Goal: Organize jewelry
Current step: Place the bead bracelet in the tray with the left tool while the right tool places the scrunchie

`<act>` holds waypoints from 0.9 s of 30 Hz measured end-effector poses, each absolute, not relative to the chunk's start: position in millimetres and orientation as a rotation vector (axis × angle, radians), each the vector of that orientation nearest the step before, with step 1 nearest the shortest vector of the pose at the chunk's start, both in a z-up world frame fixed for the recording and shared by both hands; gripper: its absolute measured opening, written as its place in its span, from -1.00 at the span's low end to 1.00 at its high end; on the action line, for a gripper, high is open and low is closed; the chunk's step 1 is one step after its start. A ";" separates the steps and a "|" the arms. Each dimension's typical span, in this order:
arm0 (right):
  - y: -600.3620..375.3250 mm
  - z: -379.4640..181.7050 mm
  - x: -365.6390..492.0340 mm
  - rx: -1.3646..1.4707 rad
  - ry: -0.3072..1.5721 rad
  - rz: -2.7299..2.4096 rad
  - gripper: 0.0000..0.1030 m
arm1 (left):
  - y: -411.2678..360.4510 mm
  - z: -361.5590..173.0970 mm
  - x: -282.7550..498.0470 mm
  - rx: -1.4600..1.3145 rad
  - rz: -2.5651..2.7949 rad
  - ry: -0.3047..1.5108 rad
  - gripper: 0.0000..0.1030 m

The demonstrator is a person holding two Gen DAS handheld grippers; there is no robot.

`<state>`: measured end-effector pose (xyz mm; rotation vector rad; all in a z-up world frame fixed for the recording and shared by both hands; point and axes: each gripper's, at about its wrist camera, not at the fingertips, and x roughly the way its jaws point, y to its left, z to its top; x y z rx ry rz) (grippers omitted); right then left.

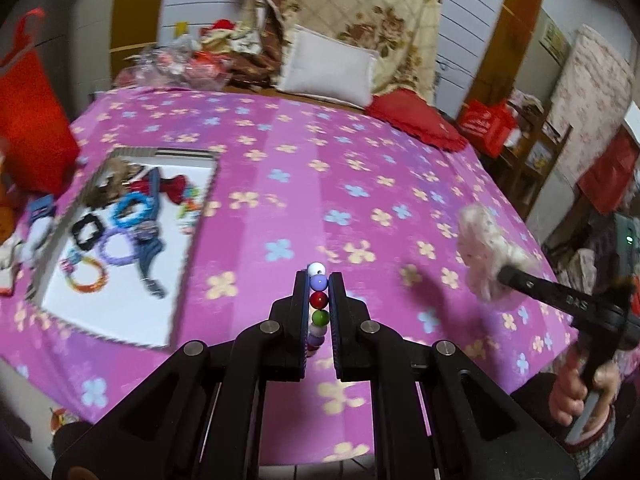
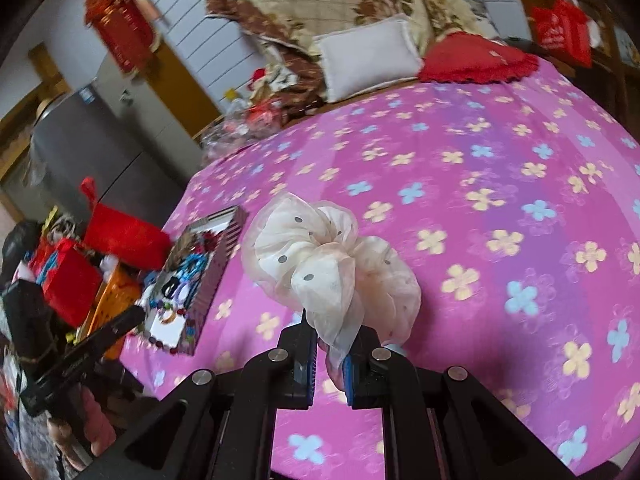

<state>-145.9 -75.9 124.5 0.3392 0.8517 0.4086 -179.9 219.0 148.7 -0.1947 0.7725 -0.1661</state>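
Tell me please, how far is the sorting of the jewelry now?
Done: several hair rings and bands already lie in the white box. In hand: the left hand-held gripper is shut on a bead bracelet, the right hand-held gripper on a cream dotted scrunchie. Left: both still need placing in the box.

The pink flowered bedspread lies bare across its middle and right. The shallow box blocks the left; pillows, perhaps clothes, crowd the far edge.
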 end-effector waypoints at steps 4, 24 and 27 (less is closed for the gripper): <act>-49.1 135.9 -158.3 0.273 0.841 0.440 -0.82 | 248.7 145.8 -189.9 -0.221 -0.092 0.764 -0.85; 71.8 131.1 -161.2 0.029 0.907 0.567 -0.82 | 349.7 119.8 -202.3 -0.273 0.205 0.761 -0.85; 90.0 128.6 -155.7 0.002 0.917 0.584 -0.82 | 357.0 119.4 -193.0 -0.276 0.209 0.761 -0.85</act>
